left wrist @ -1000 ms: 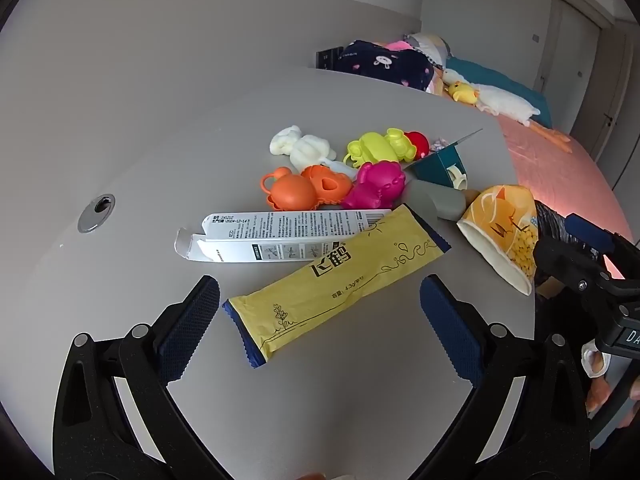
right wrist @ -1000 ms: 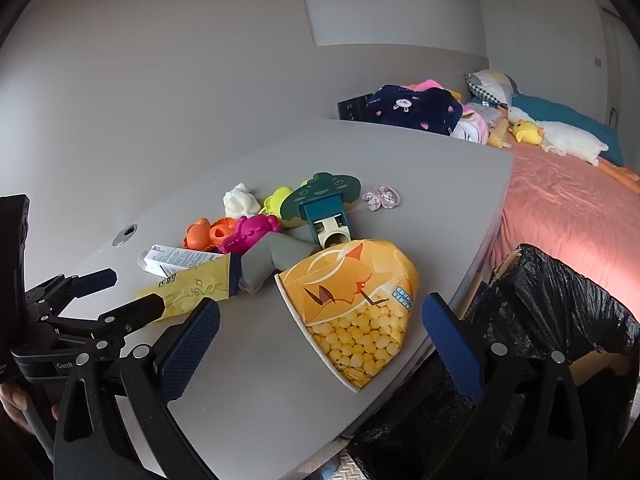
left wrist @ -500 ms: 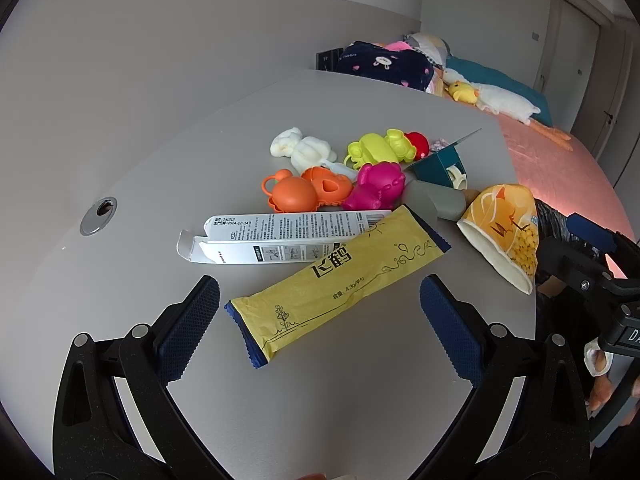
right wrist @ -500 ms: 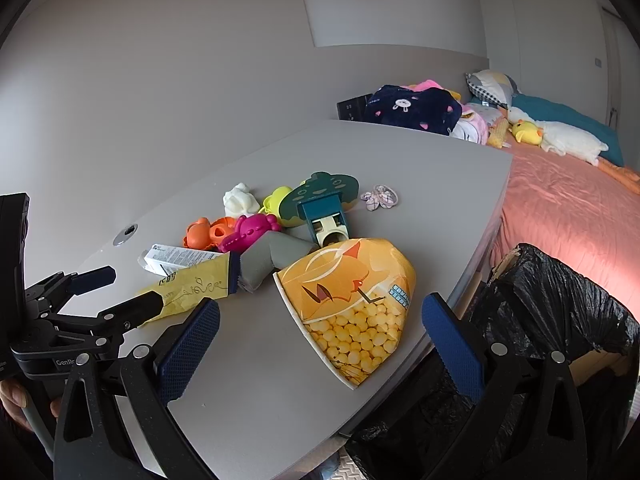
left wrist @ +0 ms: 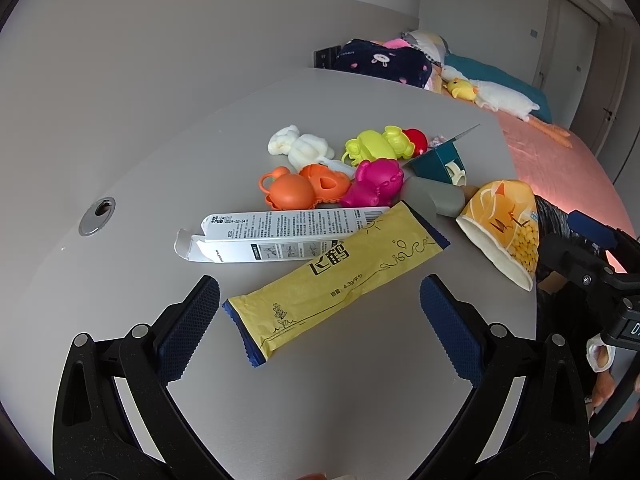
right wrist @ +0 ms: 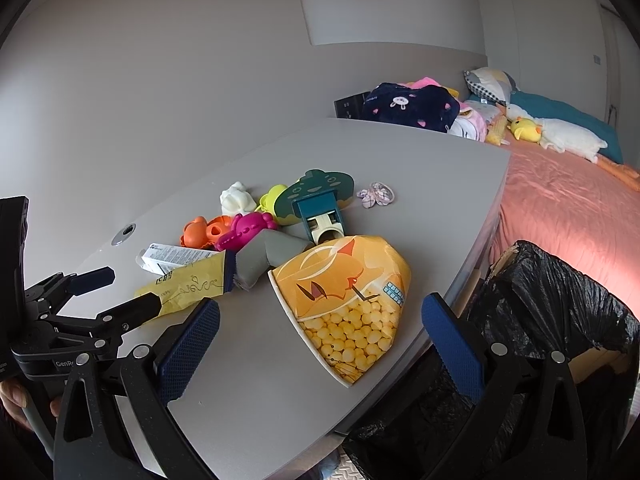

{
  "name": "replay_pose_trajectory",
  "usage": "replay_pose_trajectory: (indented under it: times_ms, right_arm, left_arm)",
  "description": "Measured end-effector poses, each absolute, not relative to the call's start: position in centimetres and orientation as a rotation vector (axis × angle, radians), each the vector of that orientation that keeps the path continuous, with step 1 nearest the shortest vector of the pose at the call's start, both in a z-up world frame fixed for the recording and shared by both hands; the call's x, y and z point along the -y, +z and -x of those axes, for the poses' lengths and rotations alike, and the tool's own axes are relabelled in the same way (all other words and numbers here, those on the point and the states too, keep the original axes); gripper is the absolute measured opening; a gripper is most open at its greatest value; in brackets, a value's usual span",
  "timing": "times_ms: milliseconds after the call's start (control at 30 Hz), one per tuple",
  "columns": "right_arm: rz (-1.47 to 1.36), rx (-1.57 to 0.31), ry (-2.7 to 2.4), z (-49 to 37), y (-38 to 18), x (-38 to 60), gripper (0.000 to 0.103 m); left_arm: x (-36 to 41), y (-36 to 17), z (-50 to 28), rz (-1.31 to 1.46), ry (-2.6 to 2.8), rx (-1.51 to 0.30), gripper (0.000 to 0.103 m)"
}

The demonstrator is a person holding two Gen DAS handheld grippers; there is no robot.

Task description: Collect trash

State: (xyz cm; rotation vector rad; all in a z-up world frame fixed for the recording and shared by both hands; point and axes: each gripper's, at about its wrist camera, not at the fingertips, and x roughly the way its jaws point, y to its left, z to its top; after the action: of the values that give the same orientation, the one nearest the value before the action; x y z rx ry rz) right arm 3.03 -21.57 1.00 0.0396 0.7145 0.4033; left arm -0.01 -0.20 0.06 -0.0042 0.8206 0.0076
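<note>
Three pieces of trash lie on my counter: the yellow wrapper in the middle, a white carton touching its far edge, an orange snack bag beyond its right end. My left gripper gapes empty around the wrapper; my right gripper gapes empty around the bag.

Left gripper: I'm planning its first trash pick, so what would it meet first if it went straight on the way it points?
Most likely the yellow sachet, which lies centred ahead of the open left gripper; the white carton lies just beyond.
</note>
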Motion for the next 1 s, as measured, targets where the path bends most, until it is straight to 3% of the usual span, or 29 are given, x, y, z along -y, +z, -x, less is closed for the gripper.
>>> replay_pose_trajectory:
  times_ms: [1000]
  right_arm:
    - [-0.046, -0.721, 0.399, -3.23, 1.04, 21.84, 0.1]
  left_arm:
    - [0.36, -0.02, 0.14, 0.001, 0.005, -0.824, 0.097]
